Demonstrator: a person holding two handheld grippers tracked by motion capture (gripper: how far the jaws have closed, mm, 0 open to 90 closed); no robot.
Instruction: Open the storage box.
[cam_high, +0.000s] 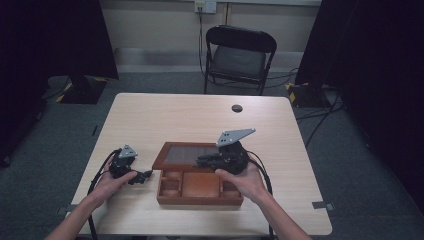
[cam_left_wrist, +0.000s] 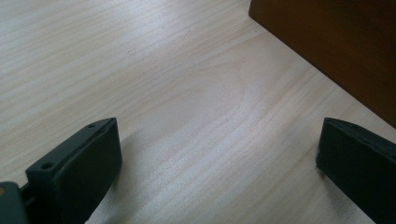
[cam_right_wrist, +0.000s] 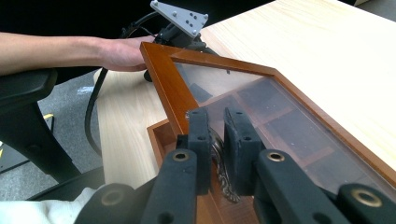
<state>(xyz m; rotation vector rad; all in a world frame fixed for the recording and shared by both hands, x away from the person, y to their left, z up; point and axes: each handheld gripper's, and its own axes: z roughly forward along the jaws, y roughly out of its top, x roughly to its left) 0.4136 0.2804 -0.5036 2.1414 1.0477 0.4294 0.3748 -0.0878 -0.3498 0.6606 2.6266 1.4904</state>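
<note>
A brown wooden box (cam_high: 200, 192) with several compartments sits near the table's front edge. Its glass-paned lid (cam_high: 187, 155) is tilted up from the front. My right gripper (cam_right_wrist: 217, 140) is shut on the ornate metal clasp (cam_right_wrist: 220, 161) at the front edge of the lid's frame (cam_right_wrist: 163, 88); it also appears as the right gripper (cam_high: 206, 161) from above. On the table just left of the box rests my left gripper (cam_high: 145, 175). Seen along its own jaws, the left gripper (cam_left_wrist: 217, 135) is wide open over bare wood, with the box's side (cam_left_wrist: 336, 42) at the upper right.
The light wooden table (cam_high: 200, 115) has a dark round grommet (cam_high: 237, 108) near its far edge. A black folding chair (cam_high: 240, 52) stands beyond it. Cables trail from both grippers off the front edge. Dark curtains hang at both sides.
</note>
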